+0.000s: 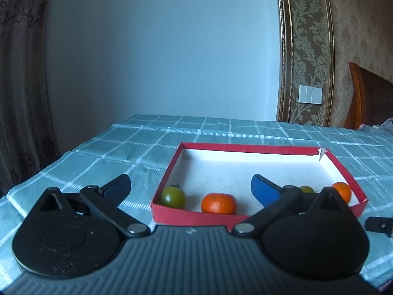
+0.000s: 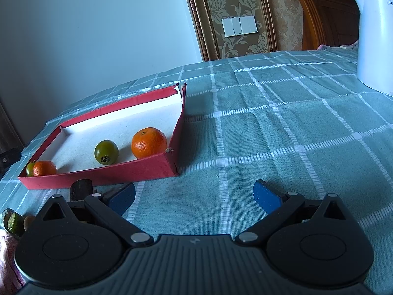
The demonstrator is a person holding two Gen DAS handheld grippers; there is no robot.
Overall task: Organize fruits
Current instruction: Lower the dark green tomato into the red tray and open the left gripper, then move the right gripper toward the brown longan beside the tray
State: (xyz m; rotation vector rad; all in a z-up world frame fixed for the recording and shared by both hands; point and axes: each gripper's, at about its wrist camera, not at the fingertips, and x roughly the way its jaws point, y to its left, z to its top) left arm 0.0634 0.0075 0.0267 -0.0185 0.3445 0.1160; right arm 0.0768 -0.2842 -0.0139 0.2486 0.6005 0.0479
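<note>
A shallow red box (image 1: 196, 215) with a white floor lies on the checked tablecloth; it also shows in the right wrist view (image 2: 137, 170). Inside it lie two oranges (image 1: 218, 203) (image 1: 342, 191) and two green tomatoes (image 1: 173, 197) (image 1: 307, 189). In the right wrist view the fruits are an orange (image 2: 149, 142), a green tomato (image 2: 106, 152), and a second orange (image 2: 44, 168) beside a second tomato (image 2: 30, 169). My left gripper (image 1: 191, 186) is open and empty, above the box's near wall. My right gripper (image 2: 194, 193) is open and empty over bare cloth, right of the box.
A white kettle (image 2: 375, 36) stands at the far right of the table. Small dark objects (image 2: 81, 188) and a cut green piece (image 2: 12, 222) lie near the box's front left corner. A dark part (image 1: 382, 225) shows at the right edge. The wall and a headboard are behind.
</note>
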